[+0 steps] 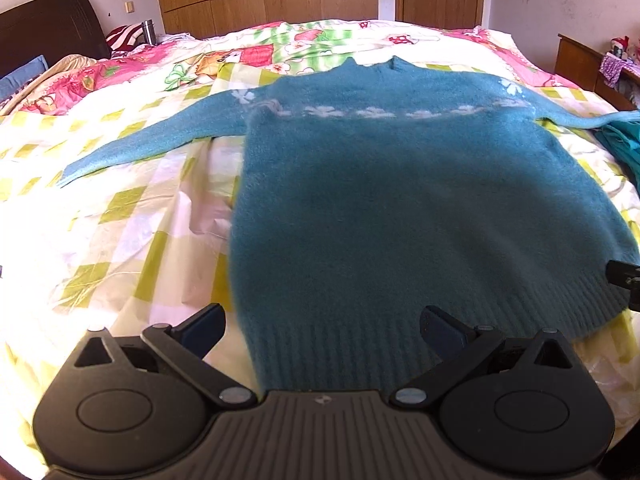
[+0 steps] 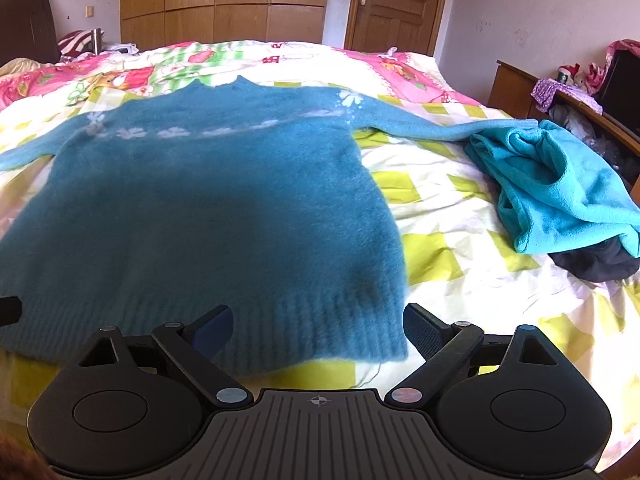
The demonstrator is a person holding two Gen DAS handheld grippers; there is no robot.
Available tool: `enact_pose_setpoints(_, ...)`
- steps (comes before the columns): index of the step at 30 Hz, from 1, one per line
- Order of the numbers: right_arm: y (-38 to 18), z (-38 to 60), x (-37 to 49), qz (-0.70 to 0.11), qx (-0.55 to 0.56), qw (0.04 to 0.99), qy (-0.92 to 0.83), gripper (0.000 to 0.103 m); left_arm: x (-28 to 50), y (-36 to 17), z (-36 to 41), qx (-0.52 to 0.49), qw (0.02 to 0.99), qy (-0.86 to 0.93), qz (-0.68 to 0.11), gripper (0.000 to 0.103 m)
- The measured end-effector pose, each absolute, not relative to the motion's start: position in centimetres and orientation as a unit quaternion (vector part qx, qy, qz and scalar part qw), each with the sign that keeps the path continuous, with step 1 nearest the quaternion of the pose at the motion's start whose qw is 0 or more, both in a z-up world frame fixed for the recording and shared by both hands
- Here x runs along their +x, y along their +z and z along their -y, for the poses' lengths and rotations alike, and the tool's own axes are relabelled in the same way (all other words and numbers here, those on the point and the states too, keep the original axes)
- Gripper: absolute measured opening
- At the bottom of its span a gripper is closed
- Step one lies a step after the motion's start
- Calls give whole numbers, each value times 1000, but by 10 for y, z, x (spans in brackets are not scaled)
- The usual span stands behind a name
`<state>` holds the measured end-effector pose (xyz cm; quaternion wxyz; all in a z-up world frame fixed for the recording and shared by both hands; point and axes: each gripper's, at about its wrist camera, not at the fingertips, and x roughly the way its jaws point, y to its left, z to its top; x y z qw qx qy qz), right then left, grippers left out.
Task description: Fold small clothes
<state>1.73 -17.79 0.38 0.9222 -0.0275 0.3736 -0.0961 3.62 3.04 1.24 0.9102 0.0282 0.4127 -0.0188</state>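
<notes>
A teal fuzzy sweater (image 1: 400,200) with a band of white flowers lies flat on the bed, sleeves spread out, ribbed hem towards me. It also shows in the right wrist view (image 2: 208,208). My left gripper (image 1: 322,326) is open and empty, just above the hem's left part. My right gripper (image 2: 318,326) is open and empty, above the hem's right corner. The tip of the right gripper (image 1: 626,282) shows at the right edge of the left wrist view. The tip of the left gripper (image 2: 10,310) shows at the left edge of the right wrist view.
The bed has a yellow-checked and pink floral cover (image 1: 120,240). A crumpled turquoise fleece garment (image 2: 560,192) on a dark cloth (image 2: 596,266) lies right of the sweater, by its right sleeve end. A wooden cabinet (image 2: 516,88) stands beyond the bed's right edge.
</notes>
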Motion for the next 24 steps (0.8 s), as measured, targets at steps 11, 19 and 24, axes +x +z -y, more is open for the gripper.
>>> enact_pose_setpoints(11, -21, 218, 60, -395, 2, 913, -102, 92, 83, -18, -50, 9, 885, -8, -465, 103)
enact_pose_setpoints(19, -26, 240, 61, -431, 75, 898, -54, 68, 86, -19, -48, 11, 871, -46, -490, 93)
enact_pose_setpoints(24, -18, 237, 64, -455, 84, 886, -22, 24, 84, -13, -54, 24, 866, -61, -496, 60)
